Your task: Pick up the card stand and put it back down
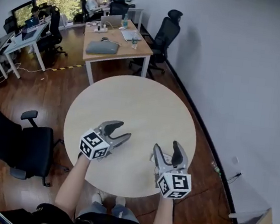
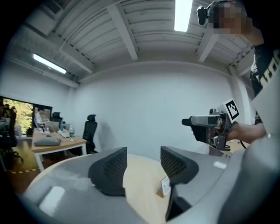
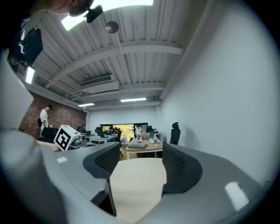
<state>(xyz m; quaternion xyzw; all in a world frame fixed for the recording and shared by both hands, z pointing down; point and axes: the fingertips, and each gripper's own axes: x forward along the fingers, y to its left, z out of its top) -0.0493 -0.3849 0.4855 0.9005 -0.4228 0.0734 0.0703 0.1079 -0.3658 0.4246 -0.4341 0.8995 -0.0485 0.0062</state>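
Observation:
The card stand (image 2: pixel 165 187), a small white card in a wooden base, stands on the round pale wooden table (image 1: pixel 146 104). It shows only in the left gripper view, just beyond the right-hand jaw and apart from it. My left gripper (image 1: pixel 123 130) is raised over the table's near left part, open with nothing between its jaws (image 2: pixel 143 164). My right gripper (image 1: pixel 166 145) hovers over the near right edge, pointing about level. Its jaws stand apart and hold nothing (image 3: pixel 141 159). From the left gripper view it appears side-on at the right (image 2: pixel 205 124). In the head view I cannot make out the stand.
A black office chair (image 1: pixel 22 145) stands left of the table and another (image 1: pixel 166 33) beyond it by the white wall. A wooden desk (image 1: pixel 115 42) with laptops and a bottle lies farther back. People sit at far desks by the window (image 1: pixel 95 2).

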